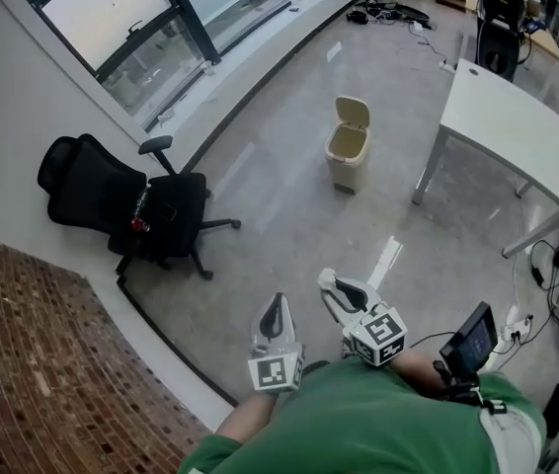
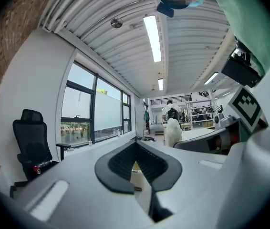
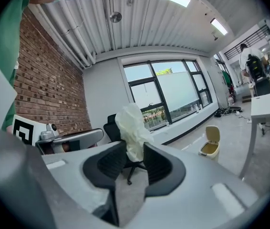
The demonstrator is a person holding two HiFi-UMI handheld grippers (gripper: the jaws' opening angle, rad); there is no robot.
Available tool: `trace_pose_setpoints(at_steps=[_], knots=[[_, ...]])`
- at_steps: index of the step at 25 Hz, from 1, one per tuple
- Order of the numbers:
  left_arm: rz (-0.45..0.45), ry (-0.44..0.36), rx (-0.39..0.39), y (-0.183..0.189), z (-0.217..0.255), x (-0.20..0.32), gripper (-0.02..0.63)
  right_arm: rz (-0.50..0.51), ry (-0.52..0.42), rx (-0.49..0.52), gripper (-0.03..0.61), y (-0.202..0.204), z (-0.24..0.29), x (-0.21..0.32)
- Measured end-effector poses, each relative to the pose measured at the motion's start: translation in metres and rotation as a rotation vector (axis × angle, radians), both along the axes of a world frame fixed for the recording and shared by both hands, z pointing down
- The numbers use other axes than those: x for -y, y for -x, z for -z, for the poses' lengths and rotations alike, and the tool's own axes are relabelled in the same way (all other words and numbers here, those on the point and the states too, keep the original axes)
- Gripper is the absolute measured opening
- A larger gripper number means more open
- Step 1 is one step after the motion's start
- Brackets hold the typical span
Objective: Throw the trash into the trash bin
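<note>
A white table (image 1: 517,126) is standing at the right of the room and a black office chair (image 1: 121,200) is sitting by the windows. The cream trash bin (image 1: 349,151) is waiting on the floor between them with its lid tipped up, well apart from the person.

The right gripper (image 3: 134,151) is pinching a crumpled wad of tissue (image 3: 131,125) by its lower end, jaws partly apart around it, and most of the wad is sticking up above them. The left gripper (image 2: 136,147) is carrying nothing, its jaws meeting at the tips.

The wad is looking very light, soft and squashable, not fragile. A pinch across its bulk is probably holding it best, since a loose tail may be slipping.

No brand or readable writing is showing; the grippers' cubes are bearing only square black-and-white markers.
</note>
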State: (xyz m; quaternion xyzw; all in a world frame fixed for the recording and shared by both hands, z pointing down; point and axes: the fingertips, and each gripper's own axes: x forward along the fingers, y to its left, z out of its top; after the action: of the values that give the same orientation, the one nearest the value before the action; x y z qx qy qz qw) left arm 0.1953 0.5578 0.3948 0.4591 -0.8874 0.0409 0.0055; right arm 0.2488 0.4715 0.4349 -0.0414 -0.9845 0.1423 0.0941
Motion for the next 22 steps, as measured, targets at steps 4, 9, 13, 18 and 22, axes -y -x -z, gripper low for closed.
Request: trace_pose_setpoints(at_steps=[4, 9, 13, 18, 22], knots=[[-0.038, -0.023, -0.002, 0.012, -0.002, 0.029, 0.008, -0.060, -0.010, -0.008, 0.114, 0.008, 0.000, 0.029], [-0.143, -0.039, -0.010, 0.023, -0.003, 0.063, 0.008, -0.170, -0.028, -0.027, 0.114, 0.008, 0.000, 0.054], [-0.243, -0.023, -0.023, 0.032, -0.006, 0.086, 0.008, -0.285, -0.029, -0.040, 0.114, 0.007, 0.002, 0.073], [-0.323, -0.004, -0.036, 0.054, 0.002, 0.107, 0.006, -0.420, -0.029, -0.039, 0.114, 0.011, 0.012, 0.092], [-0.397, -0.020, -0.018, 0.071, 0.005, 0.114, 0.006, -0.502, -0.029, -0.042, 0.114, 0.021, 0.013, 0.096]])
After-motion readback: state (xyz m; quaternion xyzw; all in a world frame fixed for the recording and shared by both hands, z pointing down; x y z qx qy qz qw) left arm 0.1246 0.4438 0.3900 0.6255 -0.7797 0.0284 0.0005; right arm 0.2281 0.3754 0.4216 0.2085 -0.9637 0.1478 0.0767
